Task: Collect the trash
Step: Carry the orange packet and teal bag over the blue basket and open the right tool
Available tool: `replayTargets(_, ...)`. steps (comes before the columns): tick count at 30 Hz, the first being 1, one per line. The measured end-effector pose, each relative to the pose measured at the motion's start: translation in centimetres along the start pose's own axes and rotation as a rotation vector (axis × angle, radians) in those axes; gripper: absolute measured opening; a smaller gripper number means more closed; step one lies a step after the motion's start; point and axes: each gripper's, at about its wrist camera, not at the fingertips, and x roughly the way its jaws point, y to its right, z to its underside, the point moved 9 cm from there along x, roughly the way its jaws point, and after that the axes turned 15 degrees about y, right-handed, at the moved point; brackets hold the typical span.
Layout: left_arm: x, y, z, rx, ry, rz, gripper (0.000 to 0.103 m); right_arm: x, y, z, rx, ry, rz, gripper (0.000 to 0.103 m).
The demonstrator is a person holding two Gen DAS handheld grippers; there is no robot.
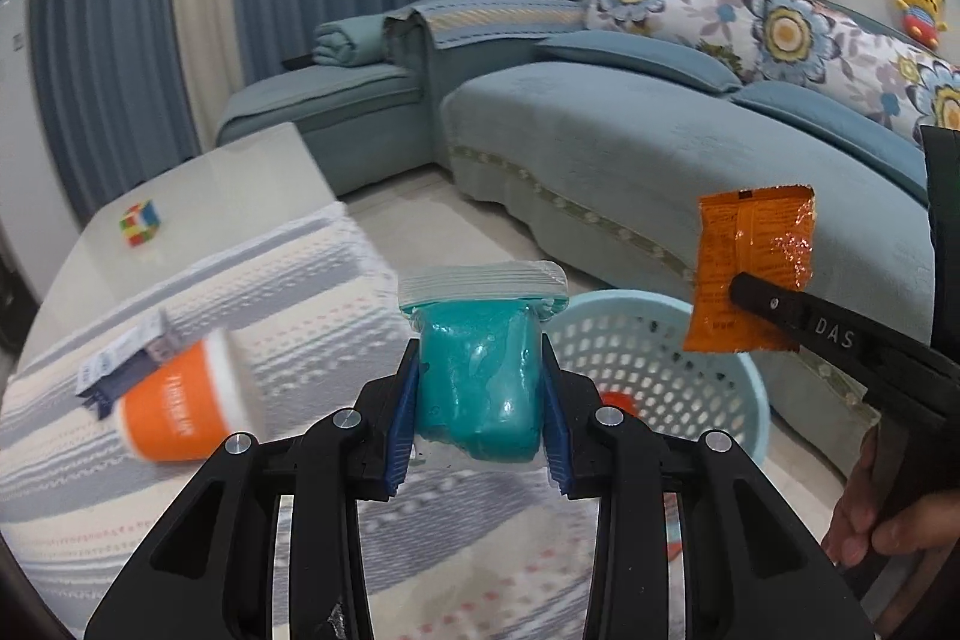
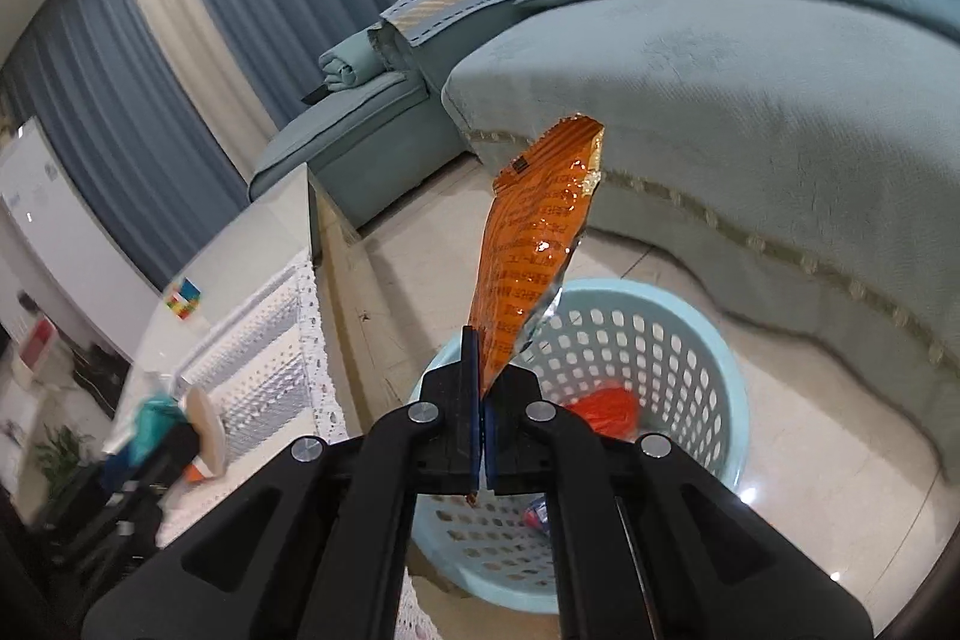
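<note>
My left gripper (image 1: 480,388) is shut on a teal plastic packet (image 1: 477,370) whose clear sealed end sticks up between the fingers. It hovers at the edge of the cloth-covered table (image 1: 270,292), just short of the light blue perforated basket (image 1: 690,376). My right gripper (image 2: 483,382) is shut on an orange foil wrapper (image 2: 534,244), held upright over the basket (image 2: 708,340). In the left wrist view the right gripper (image 1: 741,289) reaches in from the right with the wrapper (image 1: 750,262). Red trash (image 2: 606,409) lies inside the basket.
An orange and white paper cup (image 1: 180,412) lies on its side on the table beside a small blue and white carton (image 1: 129,364). A puzzle cube (image 1: 141,223) sits further back. A teal sofa (image 1: 660,130) curves behind the basket on the tiled floor.
</note>
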Motion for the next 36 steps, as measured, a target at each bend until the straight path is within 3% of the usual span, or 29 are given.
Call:
replayTargets(5, 2.1, 3.3, 1.0, 0.045, -0.033, 0.042, 0.034, -0.5, 1.9, -0.7, -0.011, 0.017, 0.045, 0.0)
replayTargets(14, 6.2, 6.7, 3.8, 0.019, -0.117, 0.058, 0.034, 0.5, 5.1, -0.4, 0.045, -0.022, 0.125, 0.0)
replayTargets(23, 7.2, 7.4, 5.6, 0.028, -0.152, 0.037, 0.034, 1.6, 4.9, 0.4, 0.067, -0.059, 0.088, 0.0)
replayTargets(25, 7.5, 6.9, 5.8, 0.0, -0.161, 0.015, 0.04, 2.0, 4.6, 0.6, 0.062, -0.074, 0.079, 0.002)
replayTargets(27, 7.7, 6.4, 6.1, -0.037, -0.181, 0.009, 0.05, 2.4, 4.5, 1.0, 0.059, -0.101, 0.078, 0.009)
replayTargets(29, 7.6, 5.8, 6.1, -0.062, -0.184, 0.006, 0.05, 2.5, 4.5, 1.0, 0.067, -0.102, 0.079, 0.038)
replayTargets(31, 7.4, 5.3, 6.0, -0.06, -0.177, 0.0, 0.052, 2.3, 4.4, 0.8, 0.079, -0.09, 0.069, 0.056)
replayTargets(33, 7.2, 4.8, 5.9, -0.058, -0.173, -0.004, 0.059, 2.1, 4.2, 0.5, 0.081, -0.08, 0.066, 0.058)
replayTargets(36, 6.7, 4.3, 5.8, -0.049, -0.164, -0.01, 0.059, 2.0, 3.8, 0.4, 0.069, -0.081, 0.072, 0.059)
